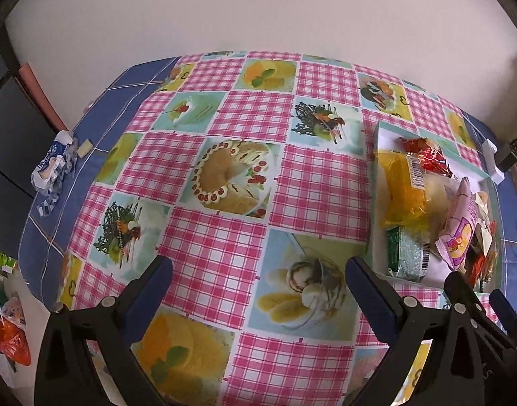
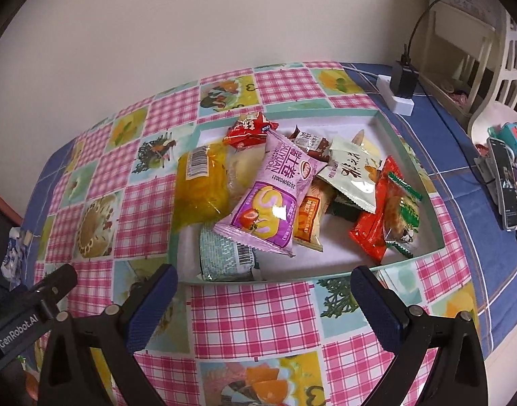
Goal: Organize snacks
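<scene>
A shallow box point(image 2: 424, 182) with a pale green rim lies on the checked tablecloth and holds several snack packets: a purple Swiss-roll packet point(image 2: 268, 203), a yellow packet point(image 2: 197, 182), a red packet point(image 2: 248, 128), a cream packet point(image 2: 353, 172), a red-green packet point(image 2: 390, 213) and a pale green one point(image 2: 224, 257). My right gripper point(image 2: 262, 291) is open and empty just before the box's near rim. My left gripper point(image 1: 258, 280) is open and empty over bare tablecloth, left of the box point(image 1: 380, 135). The right gripper's fingers point(image 1: 461, 291) show at the lower right in the left wrist view.
A crumpled blue-white wrapper point(image 1: 53, 165) lies at the table's far left edge. A white power strip with a black charger point(image 2: 402, 84) sits behind the box. A phone on a stand point(image 2: 505, 182) and a white chair point(image 2: 488, 50) are at the right. A wall backs the table.
</scene>
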The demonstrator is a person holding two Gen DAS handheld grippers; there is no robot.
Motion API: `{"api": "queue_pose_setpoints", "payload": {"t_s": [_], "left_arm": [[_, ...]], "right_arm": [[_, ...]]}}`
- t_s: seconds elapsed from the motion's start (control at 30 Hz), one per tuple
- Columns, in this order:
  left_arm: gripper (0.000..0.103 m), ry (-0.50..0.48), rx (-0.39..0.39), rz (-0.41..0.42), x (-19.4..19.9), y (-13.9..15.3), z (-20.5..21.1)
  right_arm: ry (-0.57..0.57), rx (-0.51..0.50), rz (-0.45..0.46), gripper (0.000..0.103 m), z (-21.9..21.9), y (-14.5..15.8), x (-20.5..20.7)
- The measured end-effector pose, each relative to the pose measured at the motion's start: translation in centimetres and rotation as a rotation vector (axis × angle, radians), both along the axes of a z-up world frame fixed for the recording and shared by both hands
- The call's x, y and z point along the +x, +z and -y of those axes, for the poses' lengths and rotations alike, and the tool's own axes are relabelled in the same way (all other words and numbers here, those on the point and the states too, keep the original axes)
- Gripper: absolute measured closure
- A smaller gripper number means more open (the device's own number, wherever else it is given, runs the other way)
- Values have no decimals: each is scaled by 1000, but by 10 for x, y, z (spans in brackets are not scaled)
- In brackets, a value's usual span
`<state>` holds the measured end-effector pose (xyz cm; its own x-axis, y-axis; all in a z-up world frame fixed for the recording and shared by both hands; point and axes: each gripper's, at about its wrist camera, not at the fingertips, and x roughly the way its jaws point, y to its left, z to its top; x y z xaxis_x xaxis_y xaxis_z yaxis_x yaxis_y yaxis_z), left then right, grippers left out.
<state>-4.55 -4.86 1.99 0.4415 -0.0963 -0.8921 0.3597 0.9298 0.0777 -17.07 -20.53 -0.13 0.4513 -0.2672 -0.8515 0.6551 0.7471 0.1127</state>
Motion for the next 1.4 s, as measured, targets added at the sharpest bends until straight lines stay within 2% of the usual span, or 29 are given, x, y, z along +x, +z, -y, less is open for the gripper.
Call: {"api": "queue_pose_setpoints", "payload": {"t_s": [0.4,1.4], "left_arm": [[2,-7,4,-16,6,0,-3],[2,3,24,-55,10,-8,-4]], "right_arm": [[20,-22,-20,0,-4,-2,7],[3,-4,-20,0,5,-4,4]]}}
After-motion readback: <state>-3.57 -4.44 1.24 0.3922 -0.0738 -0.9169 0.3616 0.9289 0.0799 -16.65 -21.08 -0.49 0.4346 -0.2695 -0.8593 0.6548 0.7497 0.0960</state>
